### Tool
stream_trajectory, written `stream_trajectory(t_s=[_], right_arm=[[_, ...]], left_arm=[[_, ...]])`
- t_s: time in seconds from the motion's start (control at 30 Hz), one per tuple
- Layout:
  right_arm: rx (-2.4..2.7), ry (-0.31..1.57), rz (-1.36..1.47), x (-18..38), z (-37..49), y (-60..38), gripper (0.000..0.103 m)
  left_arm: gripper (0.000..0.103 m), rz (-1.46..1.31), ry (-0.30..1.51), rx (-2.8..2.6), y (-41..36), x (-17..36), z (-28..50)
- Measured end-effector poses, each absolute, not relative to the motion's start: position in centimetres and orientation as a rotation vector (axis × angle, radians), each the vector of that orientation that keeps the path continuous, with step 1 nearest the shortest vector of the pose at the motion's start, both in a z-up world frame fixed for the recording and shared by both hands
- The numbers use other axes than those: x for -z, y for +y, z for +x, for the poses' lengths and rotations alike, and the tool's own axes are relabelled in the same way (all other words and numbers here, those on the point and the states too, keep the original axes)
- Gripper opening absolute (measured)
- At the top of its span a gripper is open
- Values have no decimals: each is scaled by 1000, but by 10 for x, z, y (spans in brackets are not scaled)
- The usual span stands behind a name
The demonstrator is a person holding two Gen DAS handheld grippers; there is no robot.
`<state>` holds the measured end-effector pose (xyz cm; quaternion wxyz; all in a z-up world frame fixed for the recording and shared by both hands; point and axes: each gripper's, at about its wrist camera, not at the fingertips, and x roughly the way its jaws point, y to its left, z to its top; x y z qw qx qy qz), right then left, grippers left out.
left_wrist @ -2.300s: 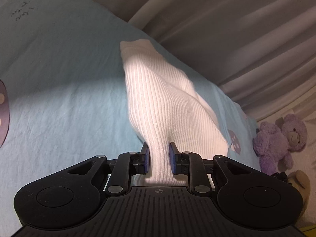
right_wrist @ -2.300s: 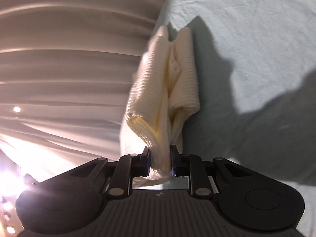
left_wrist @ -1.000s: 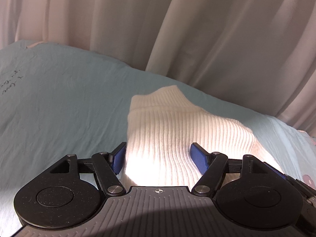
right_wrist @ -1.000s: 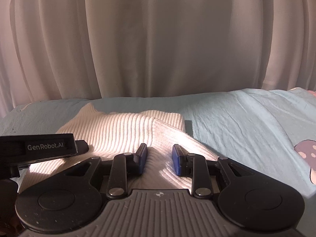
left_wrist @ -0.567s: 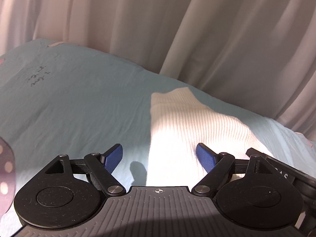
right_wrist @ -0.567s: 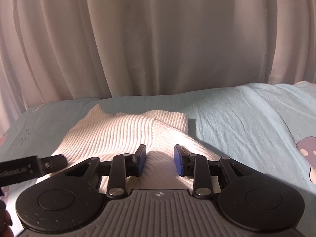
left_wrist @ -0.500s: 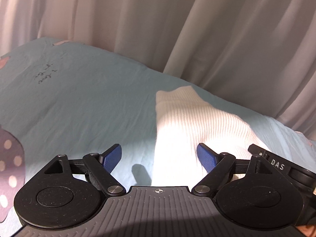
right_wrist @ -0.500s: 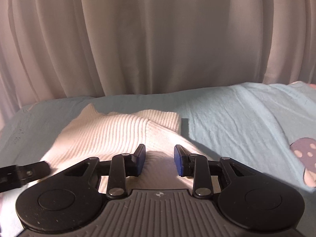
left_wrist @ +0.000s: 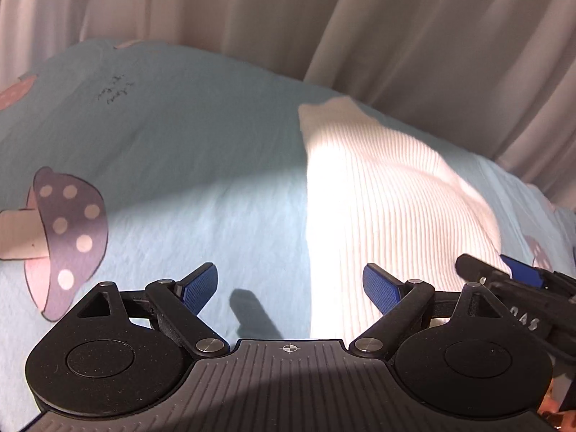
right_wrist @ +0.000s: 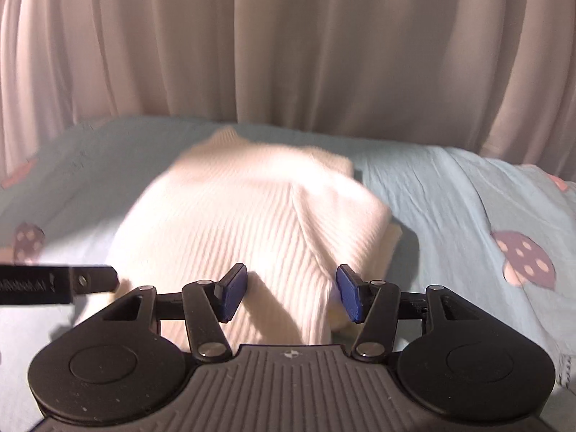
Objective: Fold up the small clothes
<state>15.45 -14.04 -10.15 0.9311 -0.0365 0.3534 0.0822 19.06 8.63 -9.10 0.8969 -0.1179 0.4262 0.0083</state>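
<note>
A cream ribbed knit garment [left_wrist: 388, 201] lies folded on the light blue bedsheet [left_wrist: 180, 151]. In the left wrist view my left gripper [left_wrist: 289, 289] stands wide open above the sheet at the garment's left edge, holding nothing. The right gripper's fingertips [left_wrist: 518, 275] poke in from the right. In the right wrist view the garment [right_wrist: 252, 216] lies in front of my right gripper [right_wrist: 289, 293], whose jaws are opening; the knit shows between the blue pads but they do not press it. The left gripper's finger [right_wrist: 72, 282] enters from the left.
Pale pleated curtains [right_wrist: 288, 43] hang right behind the bed's far edge. The sheet carries printed purple mushrooms [left_wrist: 68, 237], another mushroom print [right_wrist: 525, 259] to the right, and small dark lettering [left_wrist: 113, 91].
Both grippers let go of the garment and drew back from it. The left one slid left, off the knit onto bare sheet. The right jaws have spread wider than half a second ago.
</note>
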Motion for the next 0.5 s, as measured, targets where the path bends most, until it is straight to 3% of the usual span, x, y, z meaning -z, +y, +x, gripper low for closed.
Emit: stream_trajectory(t_s=[0.2, 0.27, 0.33, 0.5], right_arm=[[-146, 871, 38, 97, 130, -159, 69], [-118, 930, 32, 94, 114, -162, 89], [-97, 1015, 5, 96, 101, -160, 95], [-79, 1107, -44, 93, 87, -144, 99]], left_arm=[[94, -116, 914, 9, 77, 87, 164], [97, -87, 929, 22, 76, 84, 152], [97, -69, 947, 18, 76, 82, 142], [97, -59, 1019, -31, 77, 76, 142]])
